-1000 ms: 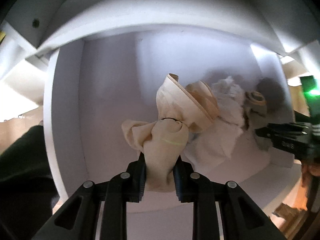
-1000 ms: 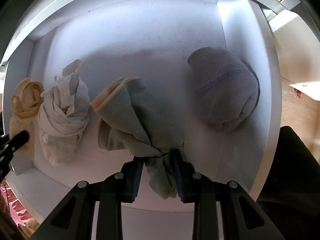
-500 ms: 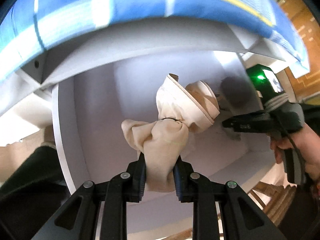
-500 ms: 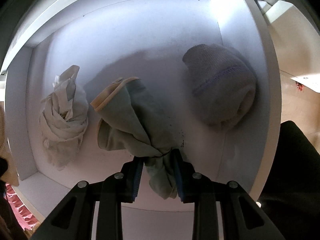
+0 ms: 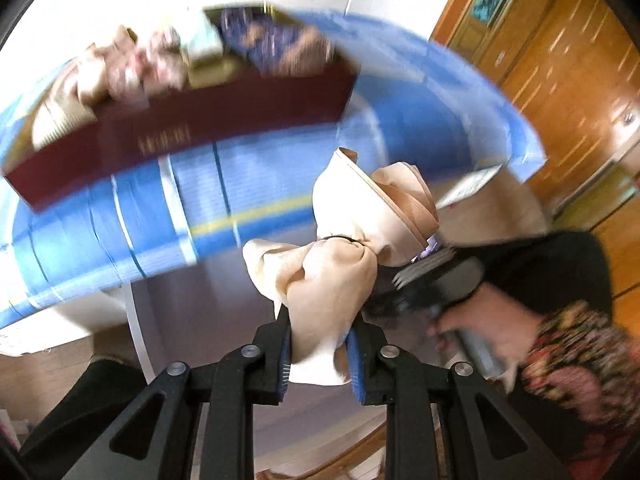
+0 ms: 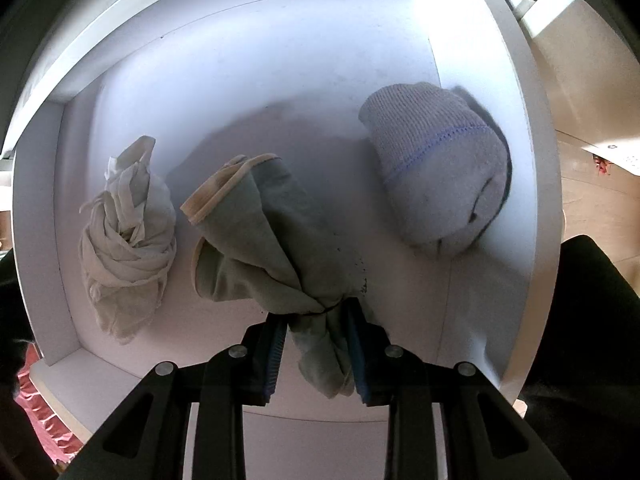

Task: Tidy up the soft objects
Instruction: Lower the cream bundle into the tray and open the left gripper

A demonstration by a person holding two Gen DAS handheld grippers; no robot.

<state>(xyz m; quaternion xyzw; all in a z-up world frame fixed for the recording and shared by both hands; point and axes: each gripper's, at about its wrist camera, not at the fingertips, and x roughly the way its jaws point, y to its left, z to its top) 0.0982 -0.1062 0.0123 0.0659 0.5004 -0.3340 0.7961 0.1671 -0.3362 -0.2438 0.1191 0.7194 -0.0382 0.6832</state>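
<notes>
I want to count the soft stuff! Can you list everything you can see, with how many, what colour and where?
cream bundle: one, cream, held up by the left gripper
green-grey bundle: one, green-grey, in the right gripper, over the white bin
white rag: one, off-white, left side of the bin
grey sock roll: one, grey, right side of the bin
white bin: one, white, below
maroon box: one, blurred, on blue cloth
left gripper: shut
right gripper: shut

Ribbed knit grey sock [image 6: 436, 168], crumpled white cloth [image 6: 128, 244], matt white drawer [image 6: 280, 80].
</notes>
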